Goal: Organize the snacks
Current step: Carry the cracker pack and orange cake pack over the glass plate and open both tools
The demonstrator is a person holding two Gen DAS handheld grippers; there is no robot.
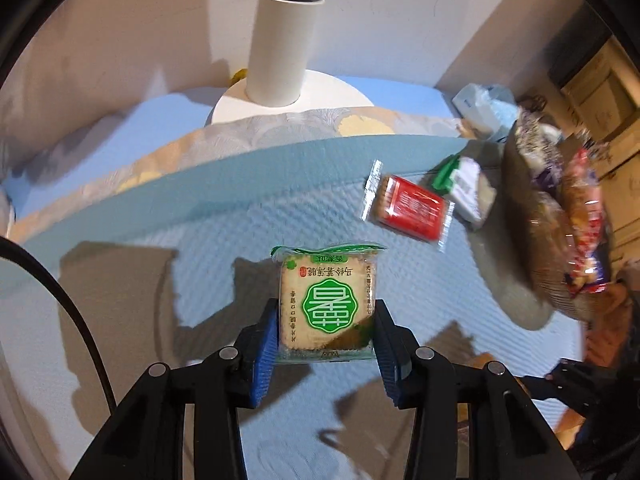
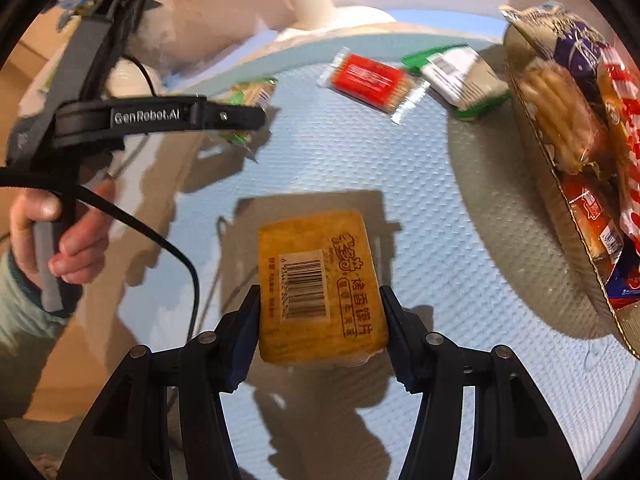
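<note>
My left gripper [image 1: 326, 322] is shut on a green-labelled cracker packet [image 1: 327, 304] and holds it above the light blue round table [image 1: 224, 232]. My right gripper [image 2: 320, 320] is shut on a yellow toast-slice packet [image 2: 320, 288] with a barcode, above the same table. The left gripper and its green packet [image 2: 250, 94] also show in the right wrist view at upper left. A red packet [image 1: 410, 208] [image 2: 370, 80] and a green-and-white packet [image 1: 464, 184] [image 2: 460, 74] lie on the table's far side. A basket [image 1: 536, 232] [image 2: 560, 200] full of snacks stands at the right.
A white lamp post on a round base [image 1: 282, 48] stands behind the table by the wall. A plastic bag [image 1: 486, 106] lies at the far right. The person's left hand [image 2: 60, 236] and a black cable [image 2: 160, 240] are at the left.
</note>
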